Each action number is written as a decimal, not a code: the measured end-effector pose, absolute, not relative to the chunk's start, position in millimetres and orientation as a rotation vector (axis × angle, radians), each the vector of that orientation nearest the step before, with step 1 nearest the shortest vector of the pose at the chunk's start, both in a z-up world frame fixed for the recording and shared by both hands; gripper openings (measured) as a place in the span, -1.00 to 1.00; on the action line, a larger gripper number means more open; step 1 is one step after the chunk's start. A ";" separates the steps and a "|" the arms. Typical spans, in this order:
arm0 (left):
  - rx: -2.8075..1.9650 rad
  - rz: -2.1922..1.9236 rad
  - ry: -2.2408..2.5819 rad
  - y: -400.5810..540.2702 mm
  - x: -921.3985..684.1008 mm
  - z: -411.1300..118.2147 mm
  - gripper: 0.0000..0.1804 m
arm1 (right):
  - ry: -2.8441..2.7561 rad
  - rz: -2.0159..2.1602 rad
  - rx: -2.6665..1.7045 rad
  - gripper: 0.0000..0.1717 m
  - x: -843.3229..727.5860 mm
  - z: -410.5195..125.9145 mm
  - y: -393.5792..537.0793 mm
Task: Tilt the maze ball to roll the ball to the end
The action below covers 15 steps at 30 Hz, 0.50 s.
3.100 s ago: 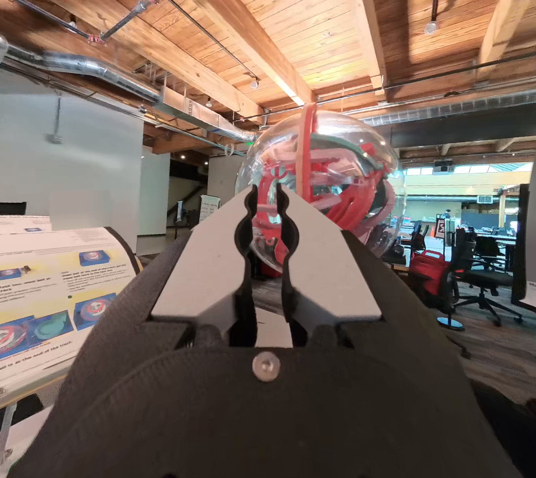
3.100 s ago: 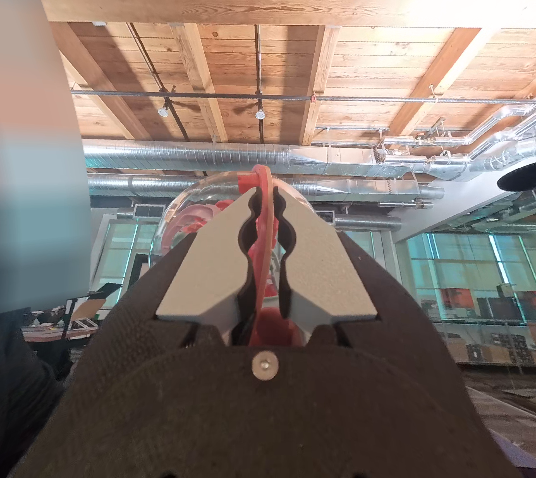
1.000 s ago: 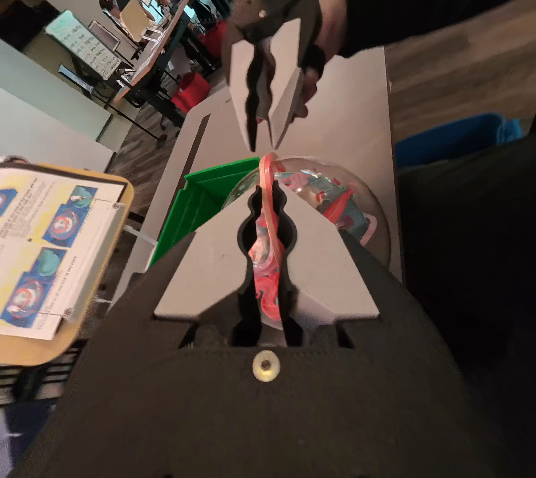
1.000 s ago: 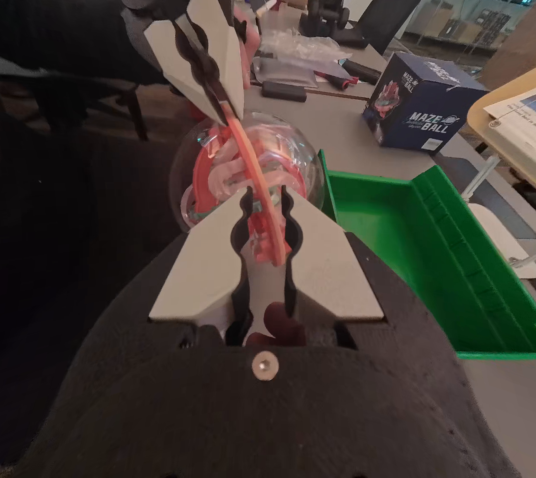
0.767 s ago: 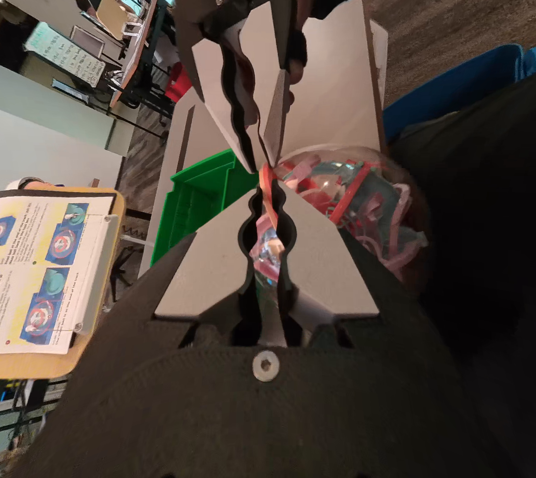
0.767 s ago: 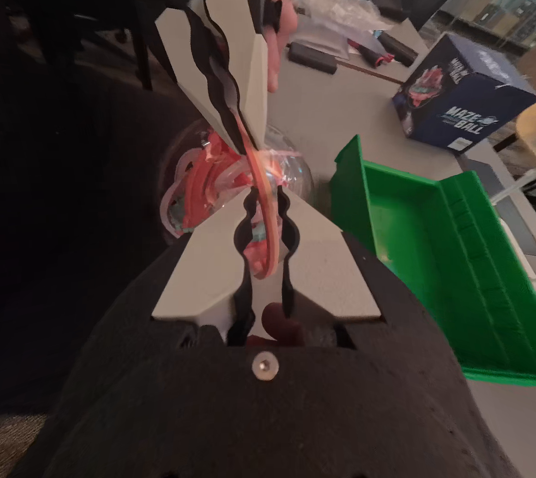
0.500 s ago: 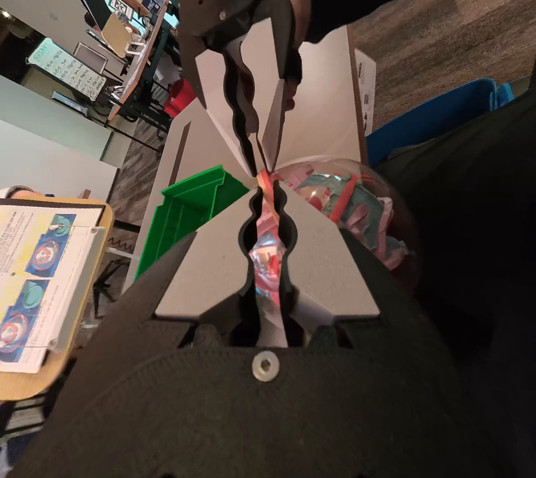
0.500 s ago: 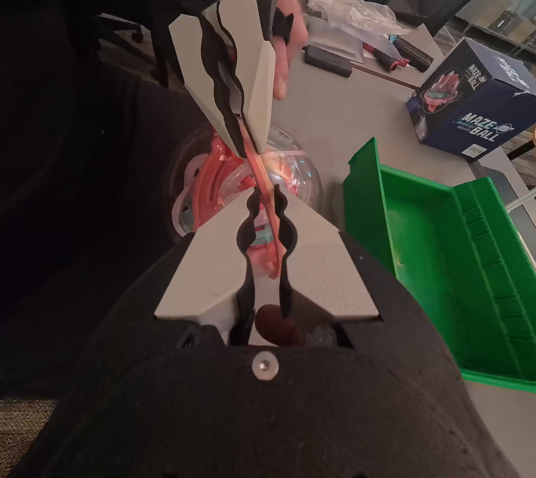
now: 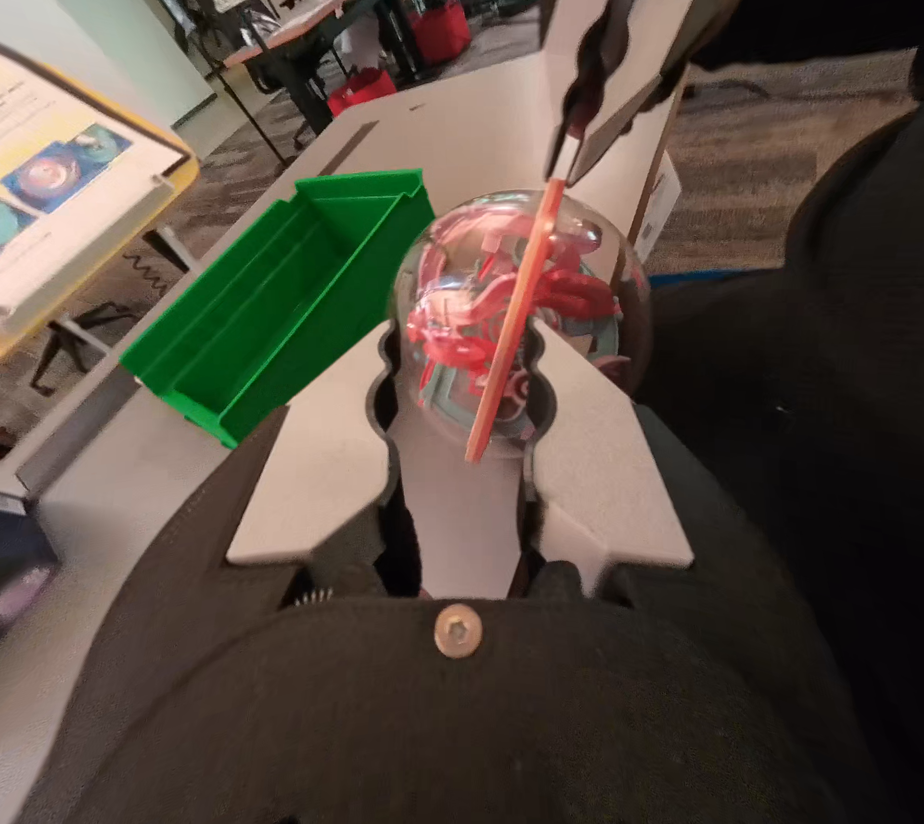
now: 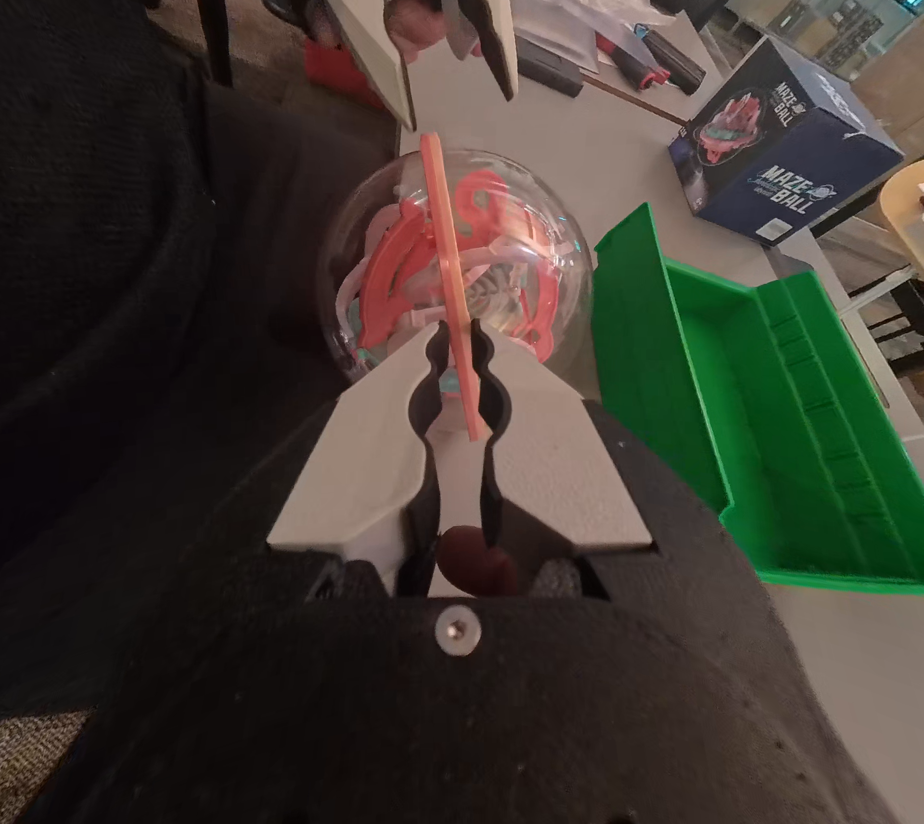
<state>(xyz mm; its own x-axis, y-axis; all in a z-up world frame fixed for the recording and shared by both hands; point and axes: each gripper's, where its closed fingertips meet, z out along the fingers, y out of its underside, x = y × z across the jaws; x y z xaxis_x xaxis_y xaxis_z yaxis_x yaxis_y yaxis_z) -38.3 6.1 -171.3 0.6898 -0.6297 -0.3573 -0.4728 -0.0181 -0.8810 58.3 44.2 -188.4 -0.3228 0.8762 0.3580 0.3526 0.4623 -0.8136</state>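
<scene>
My right gripper point(image 10: 457, 325) clamps the maze ball's point(image 10: 460, 260) orange ring beside the green bin point(image 10: 750, 400), seemingly over the tabletop point(image 10: 575, 140) edge; my left gripper's point(image 9: 462, 330) jaws stand apart.

Blurred by motion: maze ball point(image 9: 520, 300) and its inner tracks, small ball inside not discernible. Cut off at right edge: green bin point(image 10: 750, 400). Cropped at left edge: instruction sheet point(image 9: 60, 180). Hidden behind right hand-held gripper point(image 10: 456, 325): lower end of pink ring point(image 10: 445, 250)
</scene>
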 end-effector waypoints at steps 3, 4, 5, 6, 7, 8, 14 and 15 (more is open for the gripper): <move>-1.751 -0.158 0.897 8.8 -68.5 -188.6 -0.50 | -1.855 0.825 -1.046 -0.92 58.8 -188.9 46.6; -1.779 -0.145 0.912 12.1 -77.7 -198.1 -0.52 | -1.848 0.835 -1.047 -0.92 59.6 -189.2 47.5; -1.810 -0.181 0.930 14.0 -81.5 -208.4 -0.52 | -1.838 0.855 -1.051 -0.92 60.1 -189.5 48.3; -1.846 -0.232 0.960 14.6 -81.5 -220.1 -0.50 | -1.824 0.886 -1.065 -0.92 60.5 -189.8 49.6; -1.870 -0.263 0.998 14.7 -79.4 -230.6 -0.52 | -1.808 0.908 -1.077 -0.92 60.9 -190.1 52.2; -1.872 -0.287 1.044 13.7 -74.8 -238.3 -0.57 | -1.796 0.914 -1.081 -0.92 61.3 -190.9 55.0; -1.889 -0.373 1.119 17.6 -57.4 -263.0 -0.60 | -1.763 0.976 -1.119 -0.91 65.3 -198.4 68.9; -1.895 -0.367 1.114 20.1 -56.5 -264.7 -0.60 | -1.747 1.004 -1.122 -0.91 65.8 -198.7 69.7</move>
